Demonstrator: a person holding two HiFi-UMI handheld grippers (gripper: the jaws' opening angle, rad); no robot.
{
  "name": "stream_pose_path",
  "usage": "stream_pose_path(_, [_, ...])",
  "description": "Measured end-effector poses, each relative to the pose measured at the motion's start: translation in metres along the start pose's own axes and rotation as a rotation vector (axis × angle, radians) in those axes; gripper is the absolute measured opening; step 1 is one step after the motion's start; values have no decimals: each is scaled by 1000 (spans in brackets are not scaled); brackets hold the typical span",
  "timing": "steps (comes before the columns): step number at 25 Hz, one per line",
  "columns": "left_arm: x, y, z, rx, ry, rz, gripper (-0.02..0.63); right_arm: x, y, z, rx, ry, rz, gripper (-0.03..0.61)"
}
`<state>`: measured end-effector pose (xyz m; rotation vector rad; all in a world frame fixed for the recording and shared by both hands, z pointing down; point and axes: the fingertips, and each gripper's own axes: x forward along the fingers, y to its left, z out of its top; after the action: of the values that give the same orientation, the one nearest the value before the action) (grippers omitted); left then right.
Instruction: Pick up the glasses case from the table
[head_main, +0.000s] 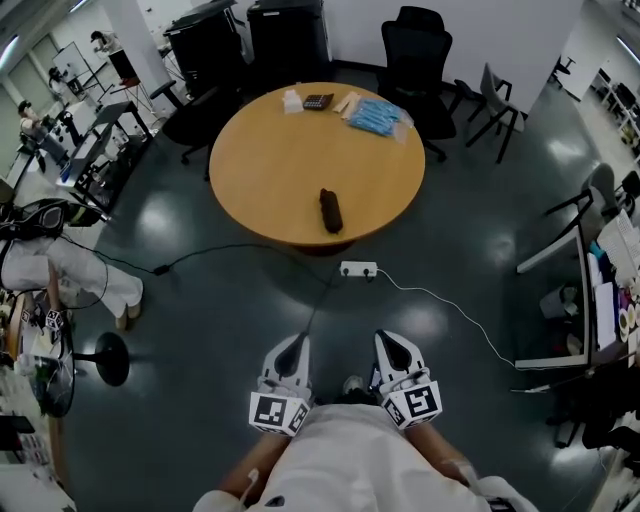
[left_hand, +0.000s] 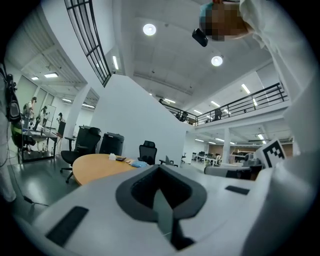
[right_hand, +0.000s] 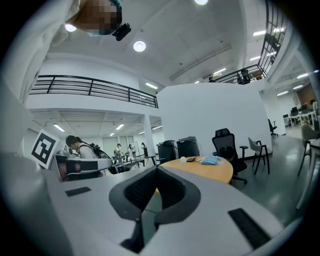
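The reach is not yet under way. The dark glasses case (head_main: 330, 210) lies toward the near edge of the round tabletop (head_main: 270, 165), well apart from the person. The left tongs (head_main: 294, 347) and right tongs (head_main: 391, 343) are both pressed together and empty (held by the body). The next move probably calls for stepping closer, spreading one pair and bringing it over the case.

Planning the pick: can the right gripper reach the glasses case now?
Probably not yet: the right gripper is by the person's body, floor between it and the table; nothing blocks the glasses case.

1 case (head_main: 330, 210), 1 tbl (head_main: 270, 170), 2 tools (head_main: 296, 346) (head_main: 391, 341).
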<state>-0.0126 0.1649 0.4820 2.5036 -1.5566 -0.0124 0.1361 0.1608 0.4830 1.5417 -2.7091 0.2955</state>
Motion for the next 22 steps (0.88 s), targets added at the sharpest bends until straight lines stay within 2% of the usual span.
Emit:
stream_pose_path(5, [15,0,-2,-1,-7,61,5,17,-27,-5,12,22,8,15])
stream_pose_path(11, [43,27,3,35,10,76,5,67,-61,-13,41,70,-42,15])
stream_pose_path(16, [111,67,0,13,1,15,5,142,-97,-2,21,53,-98,15])
stream_pose_path(22, [177,111,31,9,-16,-74,5,229,-118,-1,5,106,-122,15])
